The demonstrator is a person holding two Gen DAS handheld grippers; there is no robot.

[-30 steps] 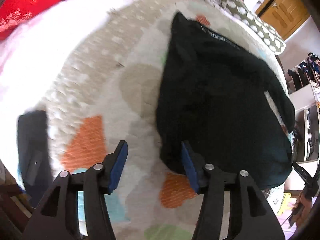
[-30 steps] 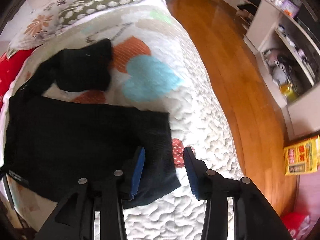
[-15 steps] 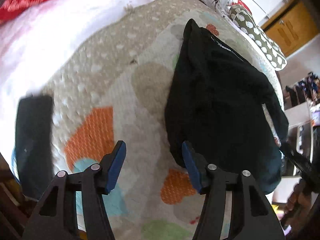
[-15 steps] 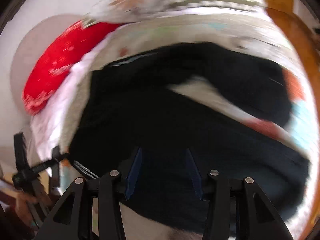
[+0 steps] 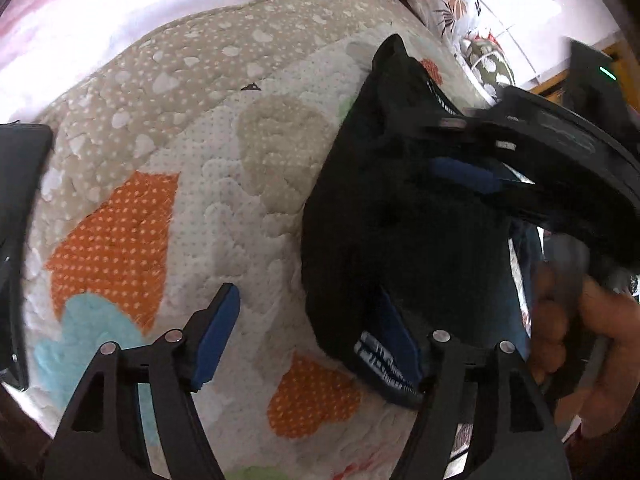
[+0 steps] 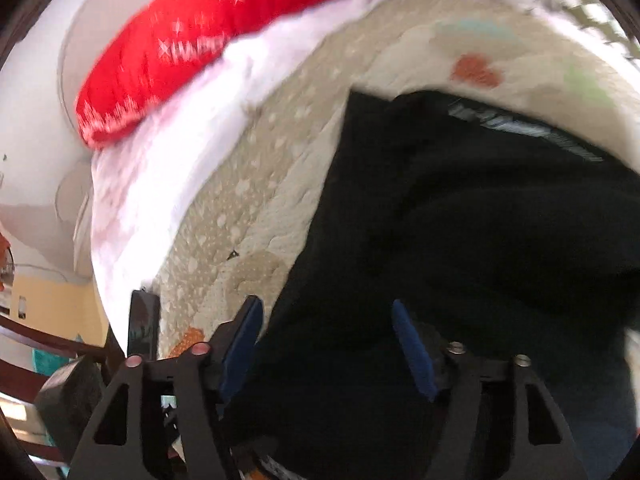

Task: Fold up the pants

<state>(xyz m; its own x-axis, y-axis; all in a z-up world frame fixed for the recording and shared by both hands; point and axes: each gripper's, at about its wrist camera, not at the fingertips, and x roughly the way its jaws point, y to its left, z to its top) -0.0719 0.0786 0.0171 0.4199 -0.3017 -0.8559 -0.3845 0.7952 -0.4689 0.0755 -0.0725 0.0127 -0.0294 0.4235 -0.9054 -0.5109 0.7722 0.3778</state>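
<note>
Pants: black pants [image 5: 404, 216] are laid on the bed quilt [image 5: 192, 184], ahead of and to the right of the left tongs [image 5: 308, 328]; a printed waistband edge is seen by the right pad.
Left tongs: spread wide, nothing gripped; the right pad is touching the pants' near edge, the left pad is over bare quilt.
Right tongs: in their own view the right tongs [image 6: 328, 340] are held wide apart above the pants [image 6: 460, 248], nothing clamped.
Left view only: the right tongs [image 5: 472, 172] are seen from outside, over the pants, with a hand [image 5: 576, 332] on the handle.
Right view only: a red pillow [image 6: 208, 44] and a white sheet [image 6: 160, 168] are shown beyond the tongs.
Surface: a quilted cover with orange, blue and beige patches.
Room: tiled wall at far right in the left view.
</note>
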